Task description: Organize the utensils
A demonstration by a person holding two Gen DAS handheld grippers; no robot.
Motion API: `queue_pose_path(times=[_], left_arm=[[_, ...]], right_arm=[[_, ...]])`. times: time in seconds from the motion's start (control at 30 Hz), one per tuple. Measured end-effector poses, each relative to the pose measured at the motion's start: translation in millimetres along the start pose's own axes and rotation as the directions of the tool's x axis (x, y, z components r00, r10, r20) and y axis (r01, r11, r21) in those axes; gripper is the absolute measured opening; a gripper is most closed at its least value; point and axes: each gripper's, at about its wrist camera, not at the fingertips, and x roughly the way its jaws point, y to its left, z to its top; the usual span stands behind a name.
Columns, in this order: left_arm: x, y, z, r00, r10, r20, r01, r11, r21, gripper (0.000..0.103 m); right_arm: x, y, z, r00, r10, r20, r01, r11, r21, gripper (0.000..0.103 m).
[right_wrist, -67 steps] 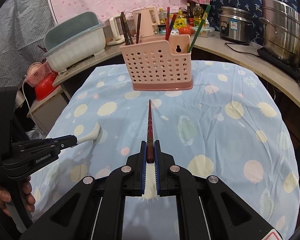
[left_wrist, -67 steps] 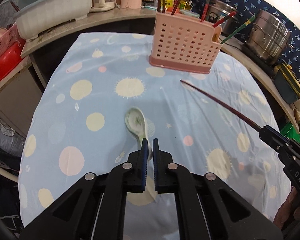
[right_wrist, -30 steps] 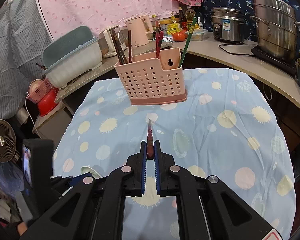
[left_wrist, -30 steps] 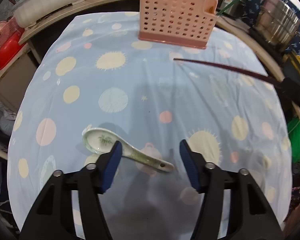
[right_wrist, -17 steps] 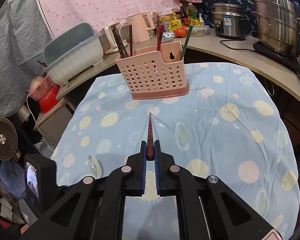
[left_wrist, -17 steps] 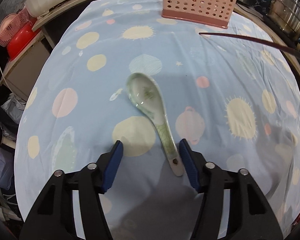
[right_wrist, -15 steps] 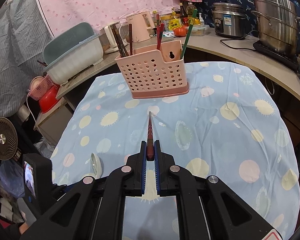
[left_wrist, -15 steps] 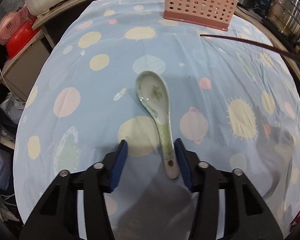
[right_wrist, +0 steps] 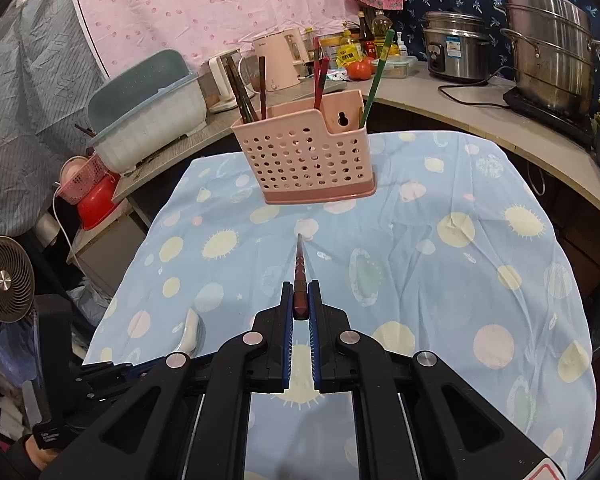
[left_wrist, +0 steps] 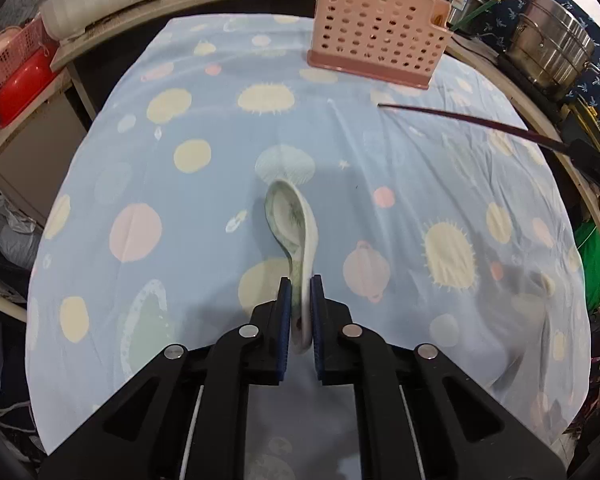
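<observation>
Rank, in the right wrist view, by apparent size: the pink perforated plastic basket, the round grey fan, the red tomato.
1. Pink perforated plastic basket.
2. Round grey fan, clearly smaller, though it sits nearer the camera.
3. Red tomato, smallest, but farthest away.

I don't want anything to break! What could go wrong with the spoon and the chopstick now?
The left gripper is closing on just the handle end of the ceramic spoon, which sits tilted on edge; it might twist or slip out and drop on the table. The right gripper pinches the dark red chopstick only at its end, so its long tip could wobble and bump the pink utensil basket.
</observation>
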Motion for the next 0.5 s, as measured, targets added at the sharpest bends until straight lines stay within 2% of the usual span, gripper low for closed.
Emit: queue_pose_path(times=[0.23, 0.5], left_arm=[[-25.9, -8.0, 24.2, 0.997, -0.038, 0.072, 0.037, 0.999, 0.011, 0.006], [-48.9, -22.3, 64.5, 0.984, -0.074, 0.159, 0.068, 0.997, 0.045, 0.004]], right_arm=[[-12.1, 1.0, 16.0, 0.999, -0.001, 0.046, 0.002, 1.0, -0.01, 0.007], [-19.8, 3.1, 39.4, 0.995, -0.004, 0.099, 0.007, 1.0, -0.026, 0.007]])
